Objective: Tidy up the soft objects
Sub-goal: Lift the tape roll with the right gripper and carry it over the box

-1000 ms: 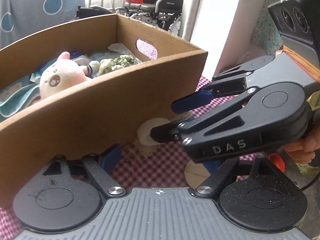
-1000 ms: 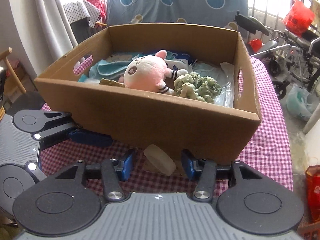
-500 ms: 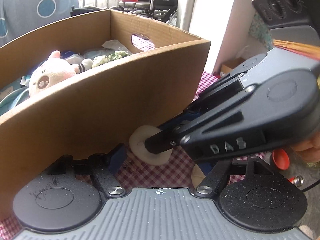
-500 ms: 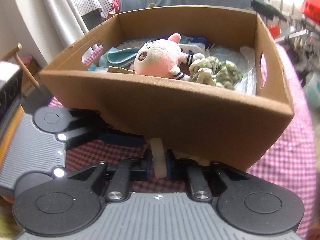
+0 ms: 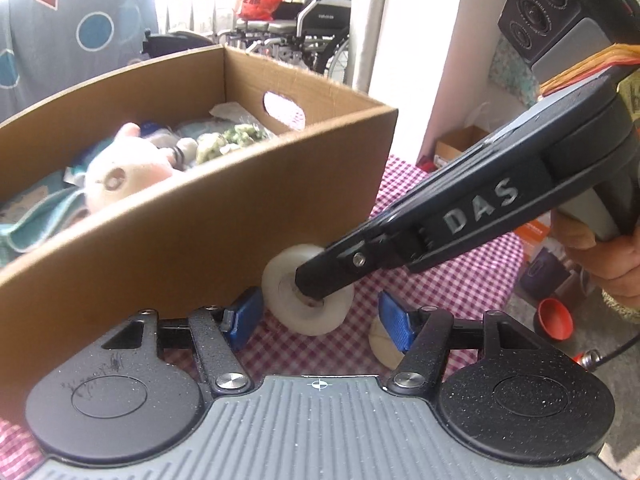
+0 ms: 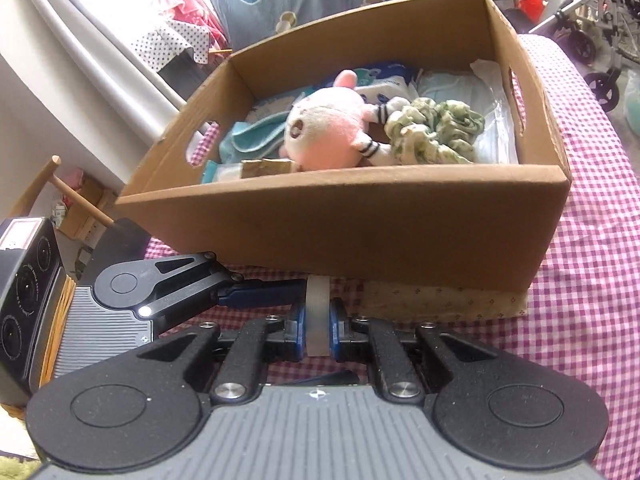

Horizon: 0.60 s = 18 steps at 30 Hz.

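A cardboard box [image 5: 224, 216] [image 6: 360, 232] holds a pink plush toy [image 6: 328, 128] [image 5: 124, 168], a green scrunchie [image 6: 436, 128], teal cloths [image 6: 256, 136] and packets. My right gripper [image 6: 318, 330] is shut on a round white puff pad [image 6: 318, 320], held on edge just above the checked cloth in front of the box. In the left wrist view the pad [image 5: 288, 304] hangs between my open left gripper's [image 5: 320, 324] fingers, with the right gripper [image 5: 316, 292] reaching in from the right. A second white pad [image 5: 380, 346] lies behind my left gripper's right finger.
The table has a pink checked cloth [image 6: 580, 264]. A beige patterned cloth [image 6: 440, 300] sticks out from under the box. A wheelchair [image 5: 304, 20] and patterned curtain [image 5: 72, 32] stand behind. A red cap [image 5: 554, 318] lies off the table's right edge.
My right gripper closed on the white pad and lifted it on edge. It rose and tilted in the left wrist view. My left gripper stayed open.
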Tool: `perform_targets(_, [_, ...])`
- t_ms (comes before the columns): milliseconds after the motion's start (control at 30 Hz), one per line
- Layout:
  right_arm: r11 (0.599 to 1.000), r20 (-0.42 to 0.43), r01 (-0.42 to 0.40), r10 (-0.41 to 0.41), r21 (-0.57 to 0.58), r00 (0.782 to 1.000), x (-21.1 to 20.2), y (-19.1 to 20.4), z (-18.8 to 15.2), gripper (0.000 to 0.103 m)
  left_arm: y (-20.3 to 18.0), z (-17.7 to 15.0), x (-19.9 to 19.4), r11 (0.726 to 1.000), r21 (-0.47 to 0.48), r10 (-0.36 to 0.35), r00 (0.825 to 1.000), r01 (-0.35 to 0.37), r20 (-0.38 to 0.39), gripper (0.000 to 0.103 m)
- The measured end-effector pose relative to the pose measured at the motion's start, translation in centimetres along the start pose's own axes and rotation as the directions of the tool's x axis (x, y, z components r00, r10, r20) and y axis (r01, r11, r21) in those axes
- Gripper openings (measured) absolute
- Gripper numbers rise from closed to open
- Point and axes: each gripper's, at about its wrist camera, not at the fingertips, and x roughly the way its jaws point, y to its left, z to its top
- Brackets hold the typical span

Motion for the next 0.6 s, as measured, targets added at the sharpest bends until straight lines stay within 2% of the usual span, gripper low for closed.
perform_targets(133, [0.999, 0.035, -0.029, 0.03, -0.029, 0.999, -2.0, 2.4, 0.1, 0.013, 0.4, -0.1, -3.2, 1.0, -0.019, 0.006, 1.0, -0.005, 0.029, 0.065])
perform_targets(267, [0.996, 0.084, -0.043, 0.05, -0.084, 0.995, -4.0, 5.3, 0.6, 0.013, 1.4, 0.3, -6.6, 0.999, -0.051, 0.019, 0.994, -0.014, 0.109, 0.066])
perform_targets(500, [0.981, 0.15, -0.061, 0.089, -0.183, 0.985, -6.0, 9.2, 3.1, 0.013, 3.6, 2.1, -9.8, 0.99, -0.12, 0.094, 0.97, -0.068, 0.223, 0.069])
perform_targets(600, [0.976, 0.165, -0.067, 0.102, -0.205, 0.981, -6.1, 10.1, 4.7, 0.013, 4.6, 2.6, -10.4, 0.985, -0.152, 0.119, 0.962, -0.083, 0.246, 0.075])
